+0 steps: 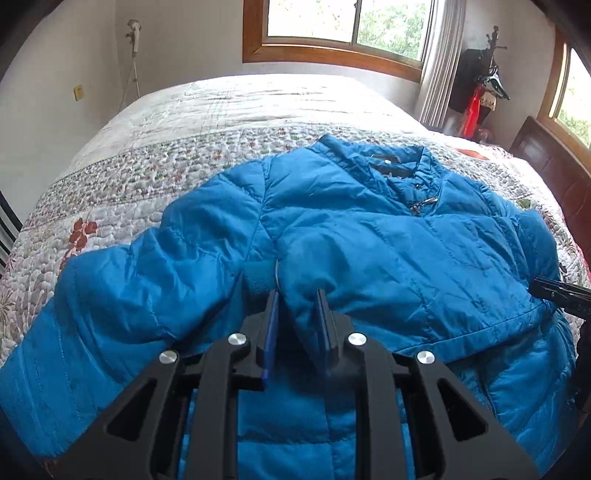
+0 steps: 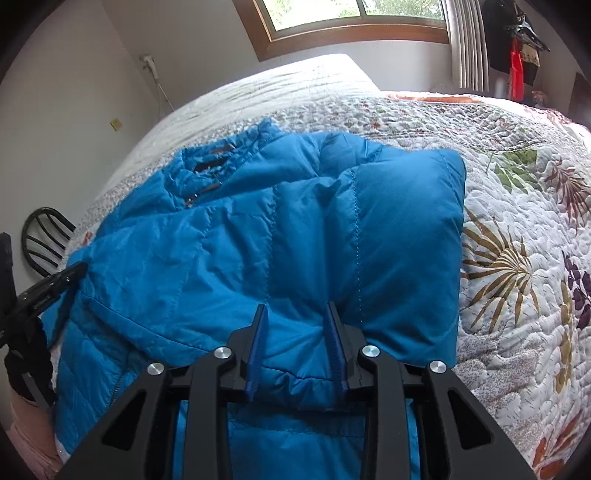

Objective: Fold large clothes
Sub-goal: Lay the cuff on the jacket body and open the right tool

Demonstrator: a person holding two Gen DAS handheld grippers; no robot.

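A blue quilted puffer jacket [image 1: 369, 229] lies on the bed, collar toward the far side, and also fills the right wrist view [image 2: 258, 236]. Its lower part is folded up over the chest. My left gripper [image 1: 297, 299] is shut on the folded jacket edge next to a sleeve cuff [image 1: 260, 278]. My right gripper [image 2: 295, 312] is shut on the folded edge at the jacket's right side. The left sleeve [image 1: 110, 295] spreads out to the left. Each gripper's tip shows at the other view's edge, the right gripper on the right [image 1: 554, 291] and the left gripper on the left [image 2: 55, 284].
The bed carries a white floral quilt [image 1: 147, 155], seen too in the right wrist view [image 2: 517, 240]. Windows [image 1: 347, 22] sit behind the bed. A coat stand with clothes [image 1: 480, 85] is at the far right. A black chair back [image 2: 44, 236] stands left of the bed.
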